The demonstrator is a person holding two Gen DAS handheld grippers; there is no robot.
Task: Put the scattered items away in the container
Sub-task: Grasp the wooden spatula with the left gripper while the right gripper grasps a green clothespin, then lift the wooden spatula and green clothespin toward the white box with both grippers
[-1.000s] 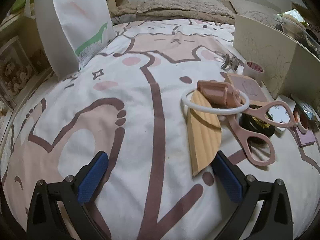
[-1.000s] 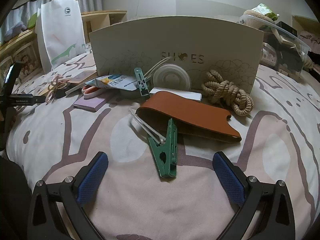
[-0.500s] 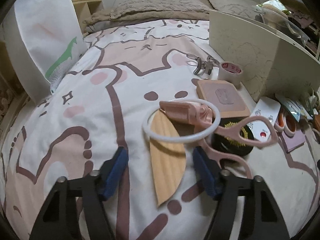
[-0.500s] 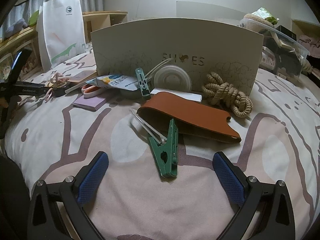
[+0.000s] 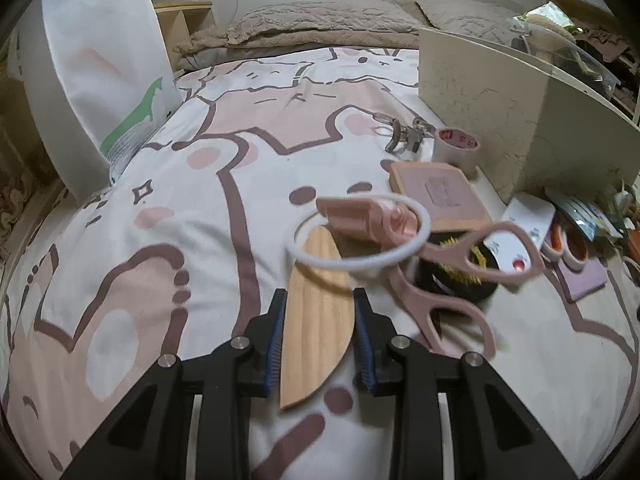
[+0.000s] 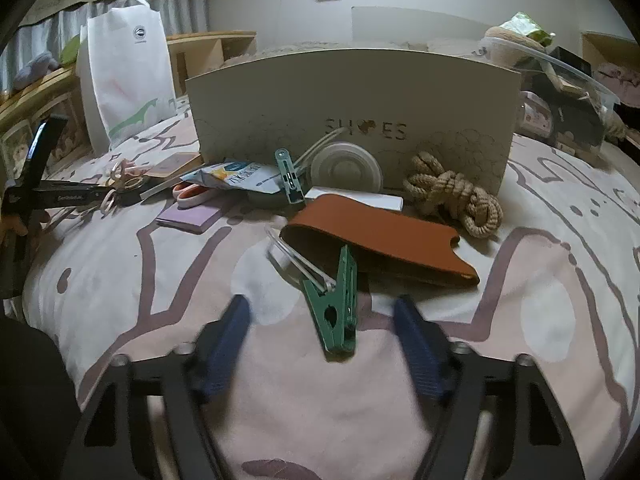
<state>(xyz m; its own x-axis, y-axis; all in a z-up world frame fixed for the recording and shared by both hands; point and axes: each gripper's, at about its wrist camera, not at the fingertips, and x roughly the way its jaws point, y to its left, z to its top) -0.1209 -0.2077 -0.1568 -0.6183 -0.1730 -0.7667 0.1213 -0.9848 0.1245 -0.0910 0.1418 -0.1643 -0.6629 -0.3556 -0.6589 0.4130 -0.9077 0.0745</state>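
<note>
Surface: a bed with a pink-and-white cartoon quilt.
My left claw: closing, blue pads flanking the flat leaf-shaped wooden piece; I cannot tell whether they press it yet.
My right claw: closing, pads clear of the green plastic clothes peg between them.
Beyond the peg: brown leather pouch.
Container: the cream "SHOES" box, upright behind the clutter, towards the quilt's far edge.

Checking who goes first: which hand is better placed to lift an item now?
Left. Its closing tongs already flank the wooden leaf-shaped piece; the right tongs, also closing, remain well clear of the green clothespin.
</note>
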